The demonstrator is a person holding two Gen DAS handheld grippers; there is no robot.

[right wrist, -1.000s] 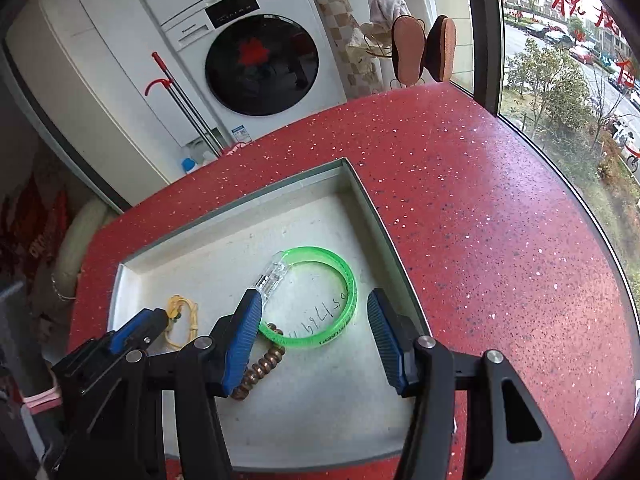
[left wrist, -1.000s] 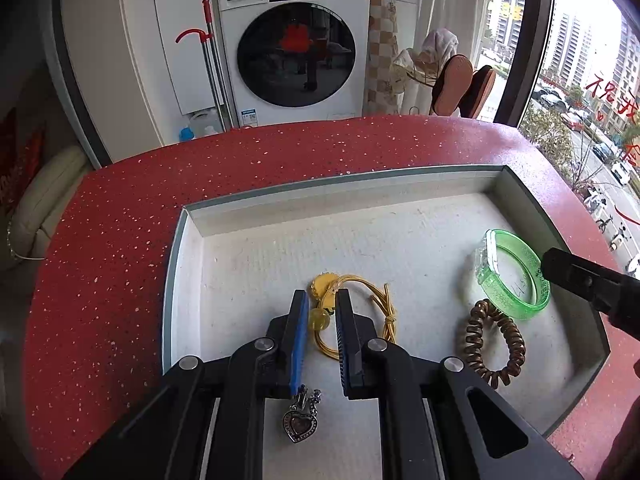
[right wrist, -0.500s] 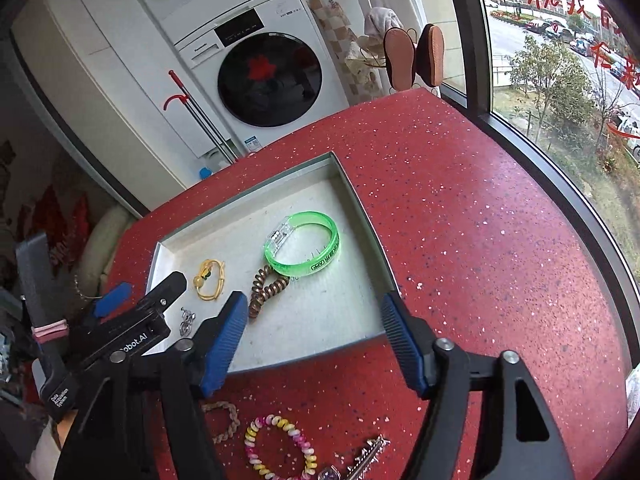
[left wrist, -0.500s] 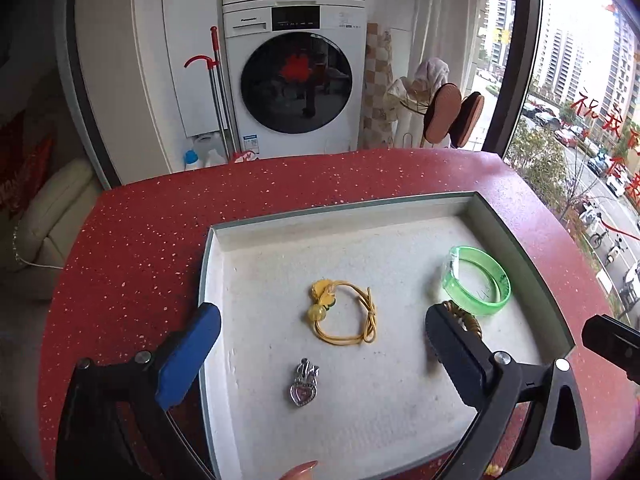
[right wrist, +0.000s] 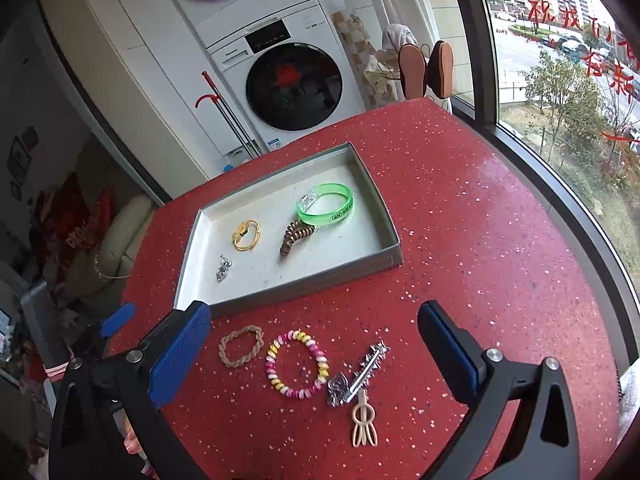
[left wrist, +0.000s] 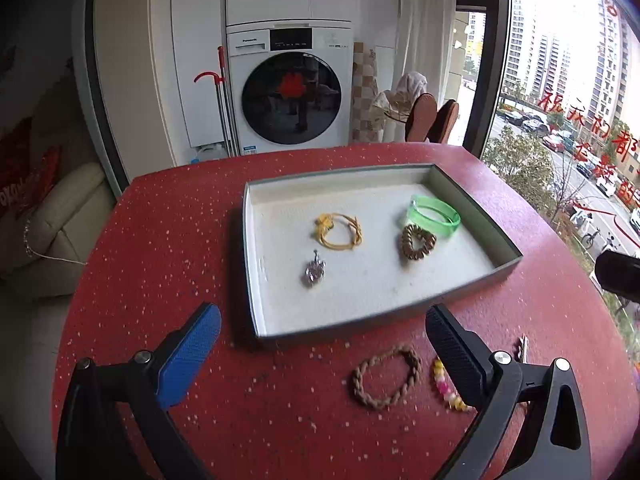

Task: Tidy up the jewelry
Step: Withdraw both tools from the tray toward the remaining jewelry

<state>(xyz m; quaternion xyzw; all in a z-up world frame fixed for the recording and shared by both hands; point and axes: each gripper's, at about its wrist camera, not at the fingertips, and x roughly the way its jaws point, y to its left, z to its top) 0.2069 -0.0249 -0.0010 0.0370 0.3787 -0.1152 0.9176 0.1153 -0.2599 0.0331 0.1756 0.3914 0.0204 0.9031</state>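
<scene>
A grey tray (left wrist: 340,334) (right wrist: 304,284) with a white lining holds a yellow cord bracelet (left wrist: 324,226) (right wrist: 240,236), a silver heart pendant (left wrist: 315,270) (right wrist: 222,269), a green bangle (left wrist: 436,226) (right wrist: 332,214) and a brown coil hair tie (left wrist: 406,240) (right wrist: 294,236). My left gripper (left wrist: 322,320) hangs open and empty before the tray's near wall. My right gripper (right wrist: 314,312) is beside it, its jaws opening with nothing between them. Under them lie a braided tan bracelet (left wrist: 360,384) (right wrist: 228,350) and a pink-yellow coil bracelet (left wrist: 442,386) (right wrist: 272,364).
A silver spiked hair clip (right wrist: 370,364), a silver charm (right wrist: 338,388) and a beige clip (right wrist: 363,424) lie on the red speckled table (right wrist: 460,240) near its front. A washing machine (left wrist: 292,92) stands behind it and a window runs along the right.
Both grippers drew back from the tray and rose. The left jaws opened and left the heart pendant in the tray. The right jaws spread wider, away from the green bangle.
</scene>
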